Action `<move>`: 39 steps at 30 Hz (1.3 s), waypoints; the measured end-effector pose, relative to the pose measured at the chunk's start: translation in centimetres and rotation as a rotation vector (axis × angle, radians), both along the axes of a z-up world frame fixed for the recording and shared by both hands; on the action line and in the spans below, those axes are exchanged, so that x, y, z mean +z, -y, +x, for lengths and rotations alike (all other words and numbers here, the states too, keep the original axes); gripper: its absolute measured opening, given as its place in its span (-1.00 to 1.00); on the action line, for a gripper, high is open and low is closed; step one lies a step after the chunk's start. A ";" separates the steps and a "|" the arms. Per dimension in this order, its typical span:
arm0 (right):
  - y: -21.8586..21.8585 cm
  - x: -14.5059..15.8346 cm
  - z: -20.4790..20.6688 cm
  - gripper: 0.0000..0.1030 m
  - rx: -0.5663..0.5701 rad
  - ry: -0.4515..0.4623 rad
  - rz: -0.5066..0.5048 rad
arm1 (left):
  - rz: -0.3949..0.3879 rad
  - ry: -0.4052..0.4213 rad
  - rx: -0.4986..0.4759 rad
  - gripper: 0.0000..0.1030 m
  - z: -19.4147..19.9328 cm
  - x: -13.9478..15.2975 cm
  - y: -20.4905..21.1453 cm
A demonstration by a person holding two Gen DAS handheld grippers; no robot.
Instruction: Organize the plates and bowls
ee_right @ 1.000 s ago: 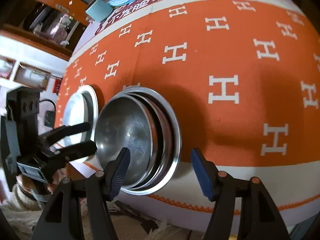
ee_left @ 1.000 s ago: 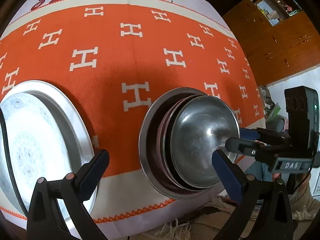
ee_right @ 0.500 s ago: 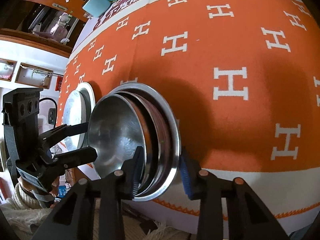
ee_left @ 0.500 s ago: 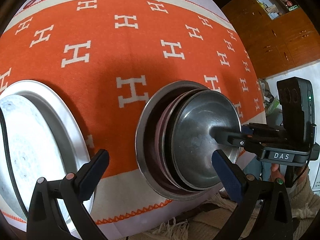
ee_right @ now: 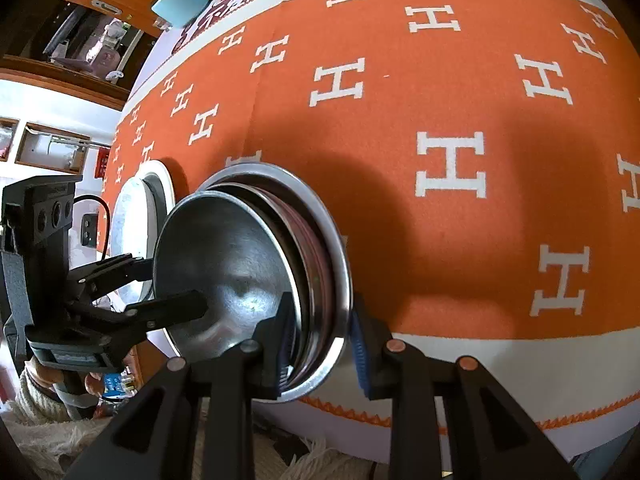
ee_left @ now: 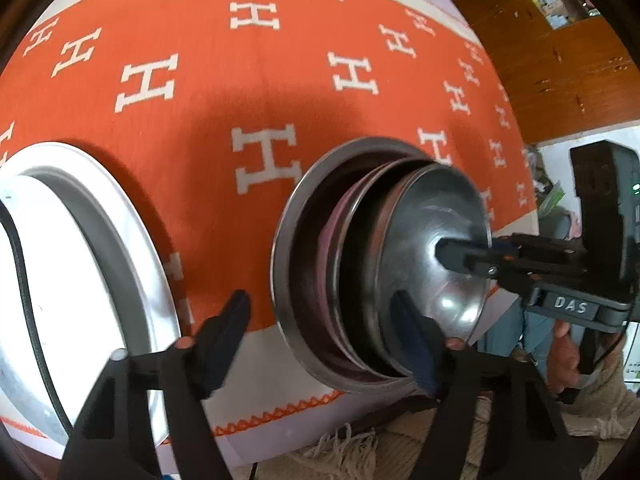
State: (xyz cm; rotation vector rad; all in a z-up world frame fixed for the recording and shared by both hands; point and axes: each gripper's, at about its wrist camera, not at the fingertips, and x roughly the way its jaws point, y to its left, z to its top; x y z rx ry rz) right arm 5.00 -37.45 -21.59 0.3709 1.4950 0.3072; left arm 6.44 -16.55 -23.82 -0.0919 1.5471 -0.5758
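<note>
A nested stack of steel bowls [ee_left: 360,256] sits near the table's front edge on the orange cloth; a pink bowl shows between the steel ones. It also shows in the right wrist view [ee_right: 256,280]. My left gripper [ee_left: 324,332] straddles the stack's near-left rim, jaws closing around it. My right gripper [ee_right: 320,344] is clamped on the stack's rim from the other side. A steel tray with a white patterned plate [ee_left: 60,280] lies to the left.
The orange cloth [ee_left: 240,80] with white H marks covers the table behind the stack. A wooden cabinet [ee_left: 560,60] stands at the right. Clutter and a blue box [ee_right: 180,4] lie at the table's far edge. A fringed rug lies below.
Both grippers moved in on the bowl stack. The right jaws narrowed from wide open onto the rim. The left jaws narrowed around the near-left rim.
</note>
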 end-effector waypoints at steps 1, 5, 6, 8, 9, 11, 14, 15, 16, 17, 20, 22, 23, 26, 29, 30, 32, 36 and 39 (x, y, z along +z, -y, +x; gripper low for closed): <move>-0.1 0.0 0.0 -0.48 0.003 -0.003 -0.005 | -0.004 -0.008 -0.004 0.10 -0.1 -0.1 0.1; -0.6 0.0 0.1 -0.48 0.011 -0.013 -0.030 | -0.006 -0.014 -0.007 -0.10 -0.2 0.0 0.4; -0.6 0.0 0.1 -0.48 0.011 -0.015 -0.034 | -0.004 -0.013 -0.007 -0.11 -0.2 0.0 0.5; -0.7 0.0 0.1 -0.48 0.012 -0.020 -0.039 | -0.004 -0.017 -0.001 -0.12 -0.1 0.1 0.4; -0.7 0.0 0.1 -0.48 0.013 -0.022 -0.042 | -0.004 -0.018 0.002 -0.13 -0.1 0.1 0.4; -0.9 0.1 0.0 -0.48 0.020 -0.024 -0.053 | -0.004 -0.016 0.007 -0.13 -0.2 0.3 0.3; -1.1 0.3 0.0 -0.48 0.024 -0.030 -0.063 | -0.006 -0.010 0.018 -0.13 -0.3 0.6 0.2; -1.0 0.3 0.0 -0.48 0.021 -0.032 -0.059 | -0.007 -0.011 0.021 -0.13 -0.3 0.6 0.1; -1.1 0.3 0.0 -0.48 0.020 -0.032 -0.058 | -0.008 -0.012 0.026 -0.14 -0.3 0.7 0.1; -1.1 0.3 0.0 -0.48 0.019 -0.032 -0.058 | -0.008 -0.012 0.031 -0.15 -0.4 0.7 0.0; -1.1 0.4 0.0 -0.48 0.012 -0.038 -0.054 | -0.006 -0.013 0.043 -0.17 -0.8 0.8 -0.3; -1.3 0.6 0.0 -0.48 0.015 -0.036 -0.054 | -0.007 -0.006 0.053 -0.18 -1.2 1.1 -0.6; -1.5 0.8 -0.1 -0.48 0.020 -0.032 -0.056 | -0.010 -0.004 0.061 -0.18 -1.3 1.3 -0.8; -2.1 1.6 0.0 -0.49 0.042 -0.019 -0.064 | -0.017 0.006 0.085 -0.18 -1.6 1.8 -1.5; -2.9 2.2 0.1 -0.49 0.063 -0.012 -0.069 | -0.018 0.015 0.112 -0.18 -2.1 2.4 -2.4; -3.2 2.4 0.2 -0.49 0.069 -0.008 -0.070 | -0.018 0.017 0.123 -0.18 -2.3 2.6 -2.8; -3.9 2.9 0.4 -0.49 0.087 0.000 -0.070 | -0.020 0.022 0.146 -0.18 -2.7 3.0 -3.6; -5.8 3.9 0.6 -0.49 0.134 0.019 -0.064 | -0.020 0.042 0.205 -0.18 -3.6 4.3 -6.0; -7.8 4.7 0.9 -0.49 0.173 0.038 -0.058 | -0.016 0.058 0.248 -0.18 -4.1 5.3 -8.2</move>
